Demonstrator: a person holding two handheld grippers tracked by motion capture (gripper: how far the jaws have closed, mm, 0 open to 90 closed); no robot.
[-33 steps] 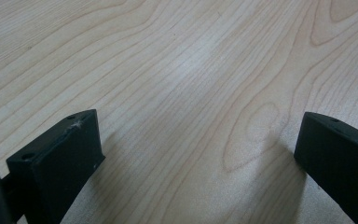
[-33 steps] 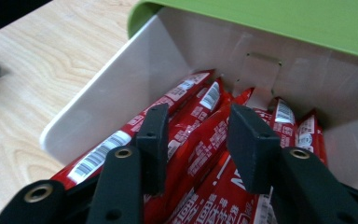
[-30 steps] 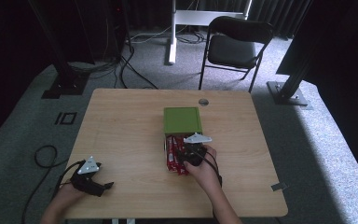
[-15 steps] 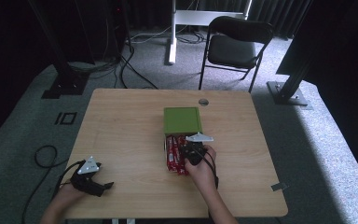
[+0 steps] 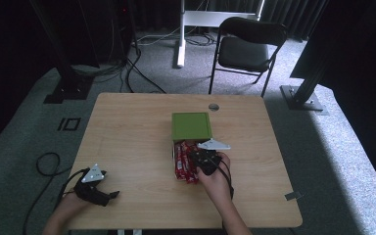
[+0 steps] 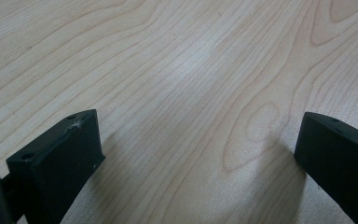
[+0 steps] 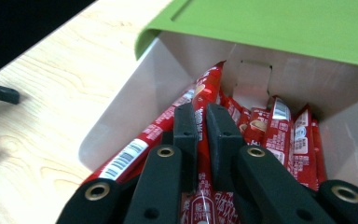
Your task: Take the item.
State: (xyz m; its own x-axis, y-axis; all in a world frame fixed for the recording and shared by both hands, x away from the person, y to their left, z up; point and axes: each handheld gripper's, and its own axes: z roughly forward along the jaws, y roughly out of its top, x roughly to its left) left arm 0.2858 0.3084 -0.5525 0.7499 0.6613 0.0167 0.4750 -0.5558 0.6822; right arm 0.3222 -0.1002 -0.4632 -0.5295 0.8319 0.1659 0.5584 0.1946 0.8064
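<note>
Right gripper view puts us right inside the action: the right gripper [image 7: 201,135] has its two black jaws clamped tight on a single red snack stick [image 7: 204,140], having just closed on it, with the wrapper pinched between the pads. That stick lies on top of a whole pile of red sticks [image 7: 279,135] inside a white box [image 7: 135,112], whose green lid [image 7: 284,28] is swung up and back at the far end. High view shows the same box [image 5: 172,147] sitting near the middle of the wooden surface [image 5: 127,127], the green lid [image 5: 191,126] lying open just beyond it, and the right gripper [image 5: 203,159] reaching into the red sticks from the person's side, hand wrapped around it. Over at the near left corner, the left gripper [image 5: 108,195] rests low at the surface edge, well apart from the box. Left gripper view confirms it: the left gripper [image 6: 198,149] stands released, jaws spread wide over bare wood grain, nothing between them.
</note>
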